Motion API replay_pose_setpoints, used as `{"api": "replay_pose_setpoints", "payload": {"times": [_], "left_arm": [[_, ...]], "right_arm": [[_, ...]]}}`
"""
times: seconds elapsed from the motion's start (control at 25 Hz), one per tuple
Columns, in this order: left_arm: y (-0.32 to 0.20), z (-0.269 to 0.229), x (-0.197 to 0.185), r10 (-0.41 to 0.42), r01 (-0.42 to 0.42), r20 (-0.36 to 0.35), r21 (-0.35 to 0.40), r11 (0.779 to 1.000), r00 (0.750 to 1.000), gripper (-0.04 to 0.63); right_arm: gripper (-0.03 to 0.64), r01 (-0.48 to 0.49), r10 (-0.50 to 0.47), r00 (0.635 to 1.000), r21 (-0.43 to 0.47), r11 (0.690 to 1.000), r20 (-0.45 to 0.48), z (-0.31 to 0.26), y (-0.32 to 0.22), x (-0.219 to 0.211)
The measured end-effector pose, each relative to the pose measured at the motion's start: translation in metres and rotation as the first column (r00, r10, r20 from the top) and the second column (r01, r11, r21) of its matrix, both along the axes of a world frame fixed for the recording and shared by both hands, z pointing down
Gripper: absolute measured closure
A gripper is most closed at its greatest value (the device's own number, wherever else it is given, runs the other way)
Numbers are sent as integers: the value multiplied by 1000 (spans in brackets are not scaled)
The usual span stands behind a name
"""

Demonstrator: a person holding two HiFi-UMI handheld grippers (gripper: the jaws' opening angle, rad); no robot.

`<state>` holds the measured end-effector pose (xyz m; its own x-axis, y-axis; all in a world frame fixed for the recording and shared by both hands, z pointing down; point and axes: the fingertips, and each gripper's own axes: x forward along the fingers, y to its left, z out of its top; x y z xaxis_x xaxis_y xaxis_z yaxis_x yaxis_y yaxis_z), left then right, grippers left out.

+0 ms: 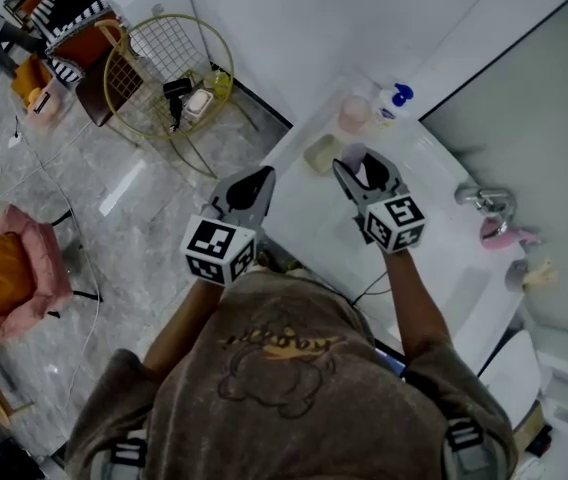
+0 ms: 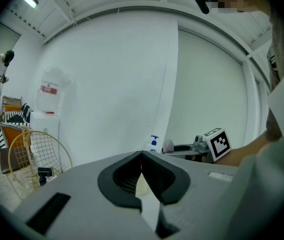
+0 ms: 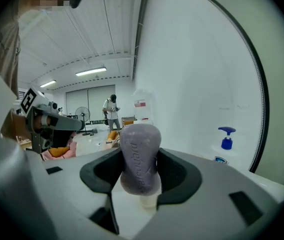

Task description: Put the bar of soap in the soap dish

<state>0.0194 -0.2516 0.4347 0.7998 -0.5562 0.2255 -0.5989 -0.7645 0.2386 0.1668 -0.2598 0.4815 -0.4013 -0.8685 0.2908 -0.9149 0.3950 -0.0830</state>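
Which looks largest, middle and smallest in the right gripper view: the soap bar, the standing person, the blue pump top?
1. soap bar, enlarged by nearness to the camera
2. standing person, far off
3. blue pump top, somewhat smaller than the person

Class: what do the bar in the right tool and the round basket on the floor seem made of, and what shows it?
The bar of soap in the right tool: solid soap by its look, matte pale purple, rounded edges, lettering pressed into its face.
The basket: probably metal wire with a gold finish, given its thin open grid and slim rim.
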Motion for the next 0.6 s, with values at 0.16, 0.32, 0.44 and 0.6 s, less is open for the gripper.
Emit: {"api": "replay_pose_setpoints", "payload": {"times": [0.16, 0.32, 0.44, 0.6], "left_arm": [[0, 1, -5, -22, 22, 4, -4, 1000, 1000, 591], [1, 3, -10, -42, 42, 11, -8, 999, 999, 591], [0, 6, -13, -53, 53, 19, -15, 998, 998, 591], [-1, 9, -14, -70, 70, 28, -24, 997, 997, 591]], "right_arm": [[405, 31, -31, 1000, -19, 999, -7, 15, -16, -1], [405, 48, -50, 998, -58, 997, -32, 38, -33, 2], [405, 58, -63, 997, -94, 994, -51, 57, -45, 4], [405, 75, -87, 993, -150, 986, -78, 82, -54, 9]]}}
